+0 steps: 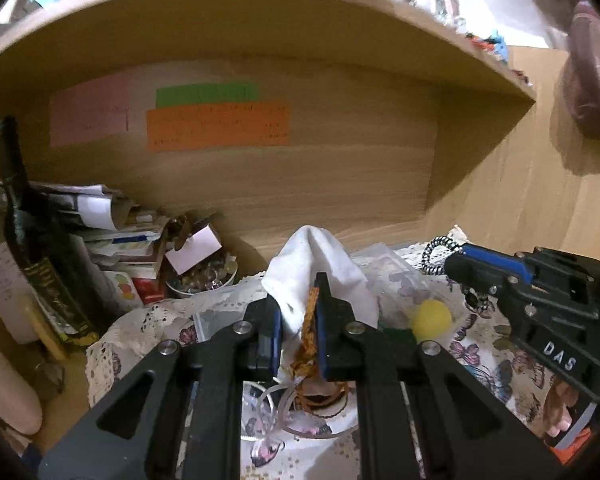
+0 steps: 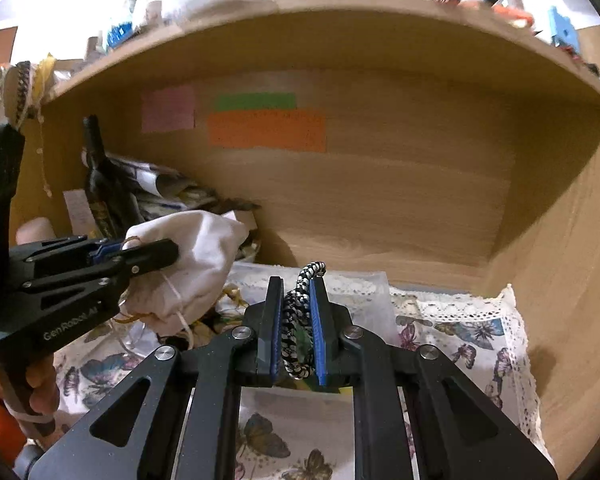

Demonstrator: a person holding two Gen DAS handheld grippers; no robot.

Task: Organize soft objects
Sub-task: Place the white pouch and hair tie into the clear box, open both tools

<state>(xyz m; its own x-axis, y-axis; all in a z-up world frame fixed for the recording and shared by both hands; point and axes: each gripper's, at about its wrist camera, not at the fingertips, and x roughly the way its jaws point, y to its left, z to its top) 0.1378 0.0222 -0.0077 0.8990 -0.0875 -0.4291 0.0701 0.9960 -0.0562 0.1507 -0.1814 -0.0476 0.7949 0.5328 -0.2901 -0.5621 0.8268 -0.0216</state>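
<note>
The left gripper is clenched on a white cloth pouch and its brown-gold drawstring, holding it above the butterfly tablecloth. The right gripper is clamped on a black-and-white braided cord, to the right of the pouch. A yellow ball lies on the cloth just right of the pouch. Behind the pouch, the wooden back panel leaves wide free room, closed above by the shelf edge. Left of the pouch, a dark bottle and stacked papers crowd the corner. The lower part of the pouch is hidden by the fingers, and the writing on the orange note is too blurred to read.
</note>
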